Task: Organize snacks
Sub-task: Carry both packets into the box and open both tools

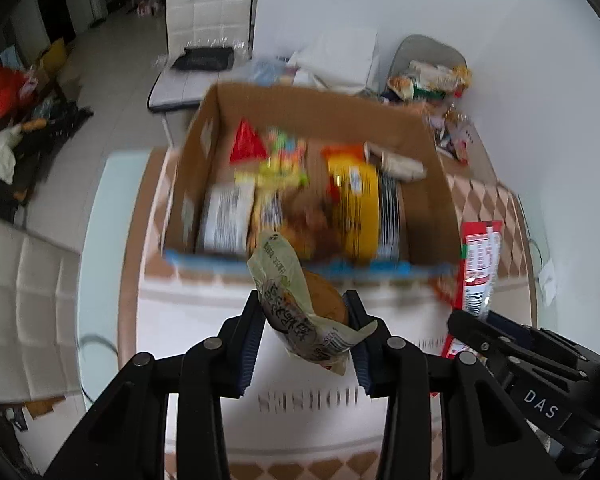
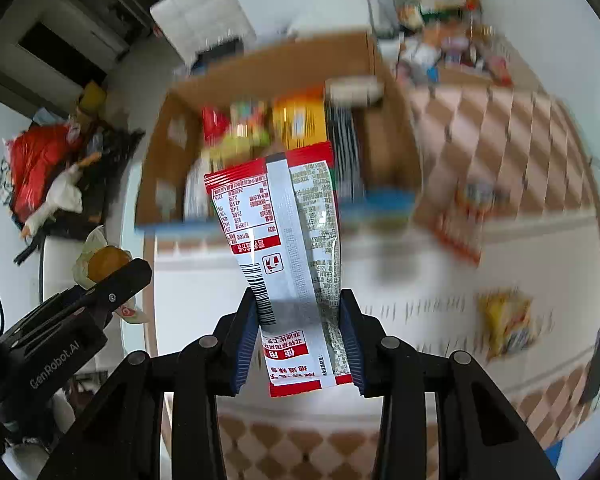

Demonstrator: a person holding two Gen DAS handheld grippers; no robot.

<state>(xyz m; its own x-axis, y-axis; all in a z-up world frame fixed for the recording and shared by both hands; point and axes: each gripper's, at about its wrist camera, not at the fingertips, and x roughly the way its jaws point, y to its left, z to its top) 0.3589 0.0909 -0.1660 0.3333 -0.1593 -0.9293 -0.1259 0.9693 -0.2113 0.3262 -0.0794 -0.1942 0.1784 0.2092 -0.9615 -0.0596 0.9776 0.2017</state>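
Two claws each carry a snack above the tabletop (image 1: 204, 312), which is covered by a white cloth with a tan diamond border. The left claw (image 1: 305, 300) is closed partway, its blue-padded fingers (image 1: 252, 336) pinching a pale green plastic packet with a round brown pastry inside (image 1: 300, 300); the packet stands upright between the pads, its top tilted toward the box. The right claw (image 2: 300, 304) is likewise narrowed onto a red-and-white foil snack packet printed with a nutrition table and barcode (image 2: 284, 248), gripped near its lower end so most of it rises above the fingers.

Beyond both packets sits an open brown cardboard box with a blue front edge (image 1: 428, 184), already holding several snacks: a yellow bag (image 1: 356, 208), a red triangular packet (image 1: 246, 144) and a white labelled packet (image 1: 224, 216). A yellow snack bag (image 2: 508, 320) and an orange-red packet (image 2: 460, 228) lie loose on the cloth to the right of the box.

Motion blur smears the box contents and the loose packets, so their printing cannot be read. The held red packet hides part of the box front in the right wrist view.
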